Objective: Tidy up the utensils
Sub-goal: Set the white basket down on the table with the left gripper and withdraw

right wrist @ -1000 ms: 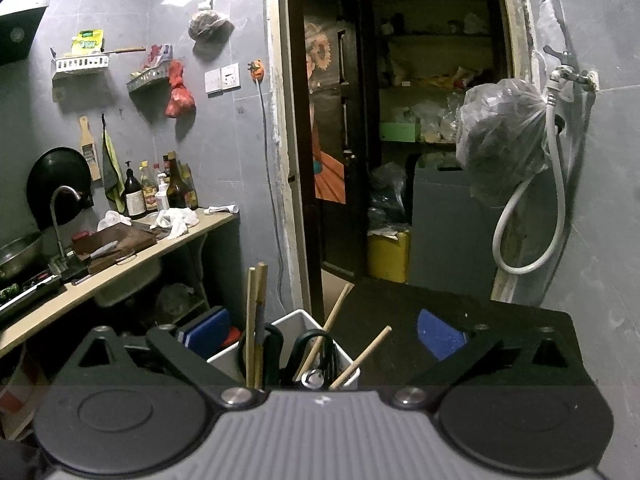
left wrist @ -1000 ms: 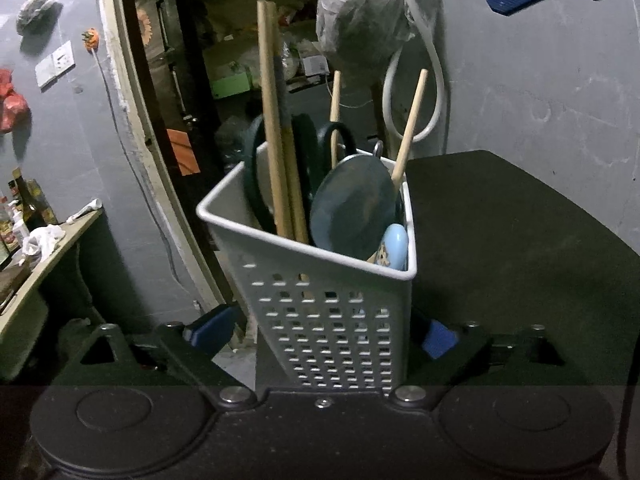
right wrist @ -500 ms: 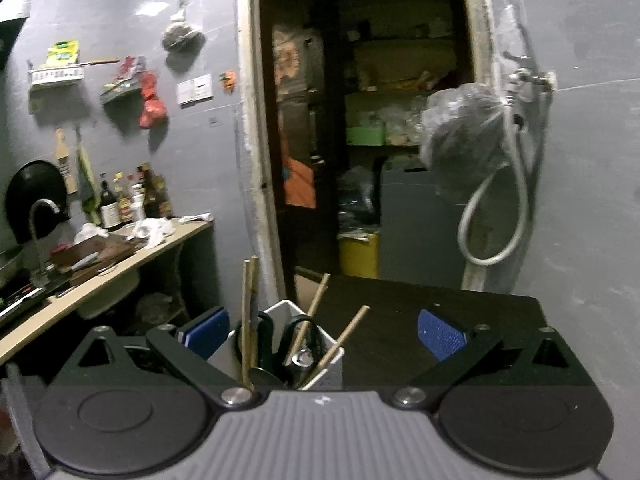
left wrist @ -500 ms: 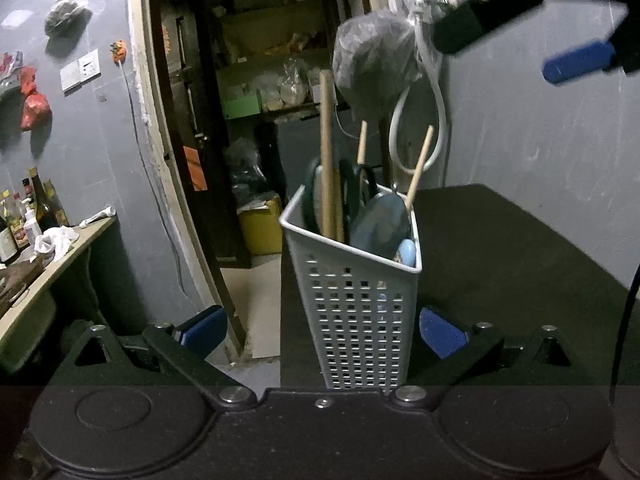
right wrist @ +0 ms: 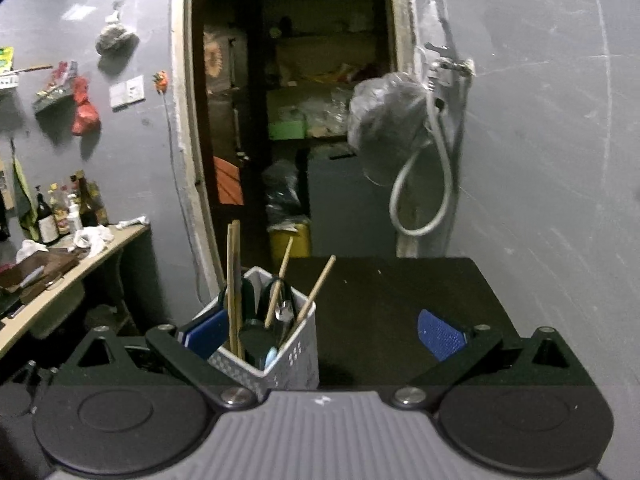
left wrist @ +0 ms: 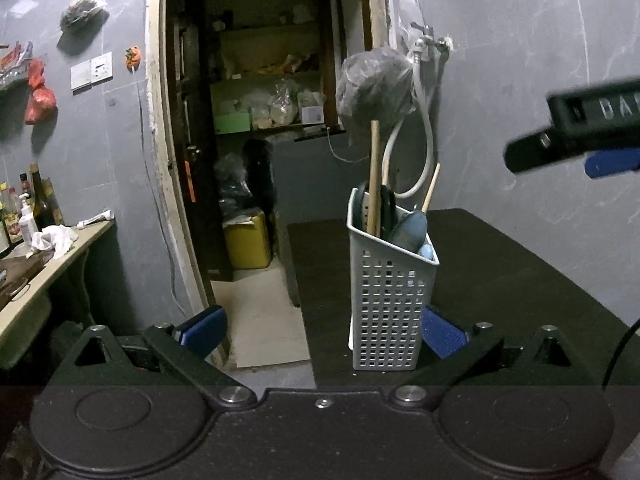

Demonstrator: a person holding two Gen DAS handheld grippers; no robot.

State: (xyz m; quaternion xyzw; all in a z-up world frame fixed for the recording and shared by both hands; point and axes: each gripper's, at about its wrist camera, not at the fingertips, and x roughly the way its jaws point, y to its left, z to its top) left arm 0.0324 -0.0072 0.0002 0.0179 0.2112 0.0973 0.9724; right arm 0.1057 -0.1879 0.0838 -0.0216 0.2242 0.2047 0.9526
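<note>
White perforated utensil basket (left wrist: 390,300) being seen upright on dark table (left wrist: 500,264), at 5 o'clock in left view. Left gripper (left wrist: 322,330) being held wide, just opened, pads off basket. Right gripper (right wrist: 322,334) being held wide, nothing gripped; basket at its 8 o'clock.

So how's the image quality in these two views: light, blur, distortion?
Left wrist view: dim room, door frame bowed by the fisheye, basket sharp, right gripper blurred at the edge. Right wrist view: equally dim, hanging bag and hose smeared.
</note>
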